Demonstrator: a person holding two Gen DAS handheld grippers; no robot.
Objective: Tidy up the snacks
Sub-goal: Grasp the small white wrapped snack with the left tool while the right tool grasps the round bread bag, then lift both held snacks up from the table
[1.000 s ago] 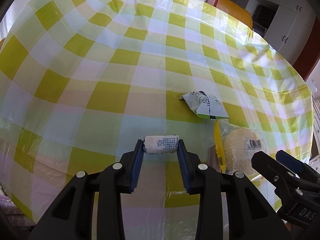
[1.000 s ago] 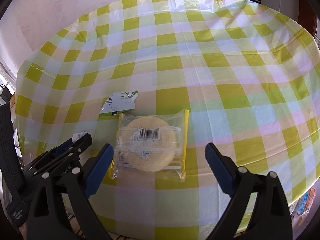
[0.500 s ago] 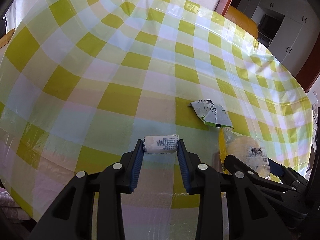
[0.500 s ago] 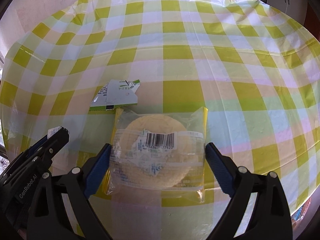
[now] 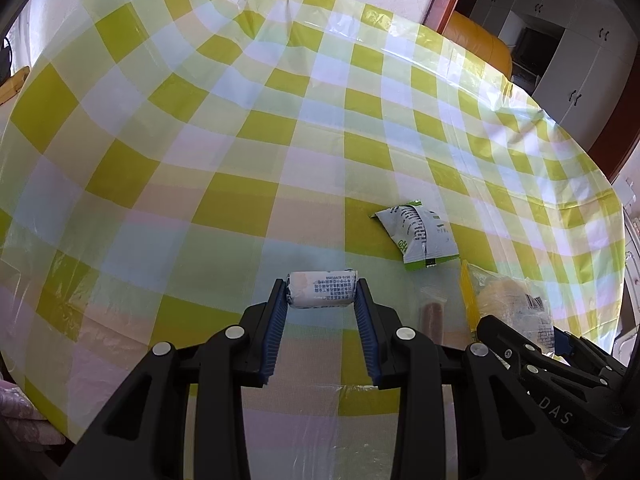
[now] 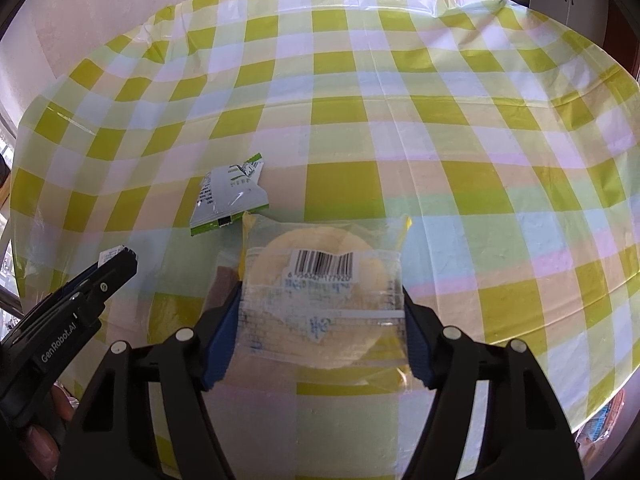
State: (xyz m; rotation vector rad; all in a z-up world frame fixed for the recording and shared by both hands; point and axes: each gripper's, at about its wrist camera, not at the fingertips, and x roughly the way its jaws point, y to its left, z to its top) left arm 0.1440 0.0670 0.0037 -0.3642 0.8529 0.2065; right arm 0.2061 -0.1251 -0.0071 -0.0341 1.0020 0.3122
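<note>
My left gripper [image 5: 322,294] is shut on a small white wrapped roll [image 5: 322,289], held just above the checked tablecloth [image 5: 240,160]. My right gripper [image 6: 322,308] has its jaws closed in on both sides of a clear packet with a round yellow cake and a barcode [image 6: 320,296]; that packet also shows in the left wrist view [image 5: 508,312]. A white and green packet [image 5: 418,238] lies flat beyond the cake; it also shows in the right wrist view [image 6: 228,200]. A small brown bar in clear wrap [image 5: 432,316] lies beside the cake, partly hidden [image 6: 222,284].
The round table's near edge runs close below both grippers. The left gripper shows at the left of the right wrist view [image 6: 80,300]. An orange chair [image 5: 476,40] and white cabinets [image 5: 580,60] stand beyond the far edge.
My right gripper moved forward over the cake packet and its jaws closed in on the packet's sides. My left gripper keeps the white roll and has shifted a little.
</note>
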